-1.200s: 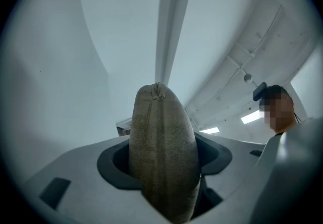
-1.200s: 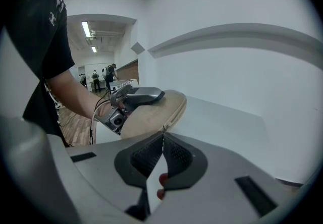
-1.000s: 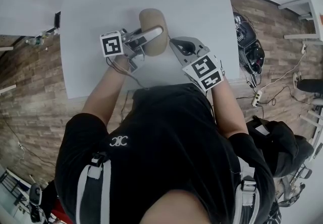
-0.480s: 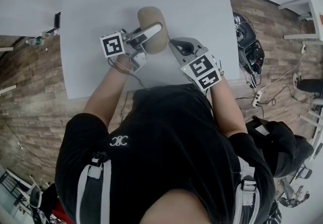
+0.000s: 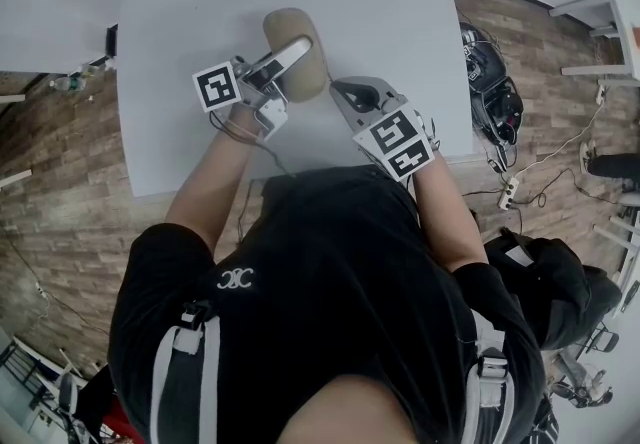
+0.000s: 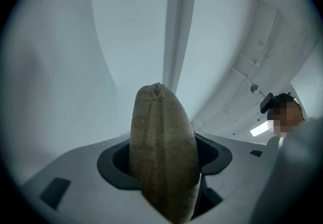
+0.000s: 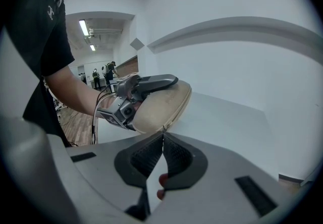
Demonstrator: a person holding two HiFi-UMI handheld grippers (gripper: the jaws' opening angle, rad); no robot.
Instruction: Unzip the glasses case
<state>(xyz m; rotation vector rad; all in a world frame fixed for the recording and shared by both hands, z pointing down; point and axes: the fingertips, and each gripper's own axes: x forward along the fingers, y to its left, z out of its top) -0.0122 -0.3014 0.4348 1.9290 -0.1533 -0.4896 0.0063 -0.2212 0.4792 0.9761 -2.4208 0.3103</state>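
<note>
A tan fabric glasses case (image 5: 290, 37) lies lifted over the white table (image 5: 190, 2). My left gripper (image 5: 300, 57) is shut on its sides. In the left gripper view the case (image 6: 161, 127) stands on edge between the pads, its zipper seam (image 6: 147, 117) running up to the far end. My right gripper (image 5: 336, 88) is at the case's near right end. In the right gripper view its jaws (image 7: 162, 136) are shut, pinching the small zipper pull (image 7: 164, 129) at the seam of the case (image 7: 161, 104). The left gripper (image 7: 136, 92) shows behind it.
The table's near edge (image 5: 300, 170) runs just in front of the person's body. On the wood floor to the right lie dark gear (image 5: 490, 82), a power strip with cables (image 5: 510, 194) and a white shelf (image 5: 600, 27). People stand far off (image 7: 108, 74).
The left gripper has tilted the case a little, and its far end has swung left and away. The right gripper has shifted slightly left with it.
</note>
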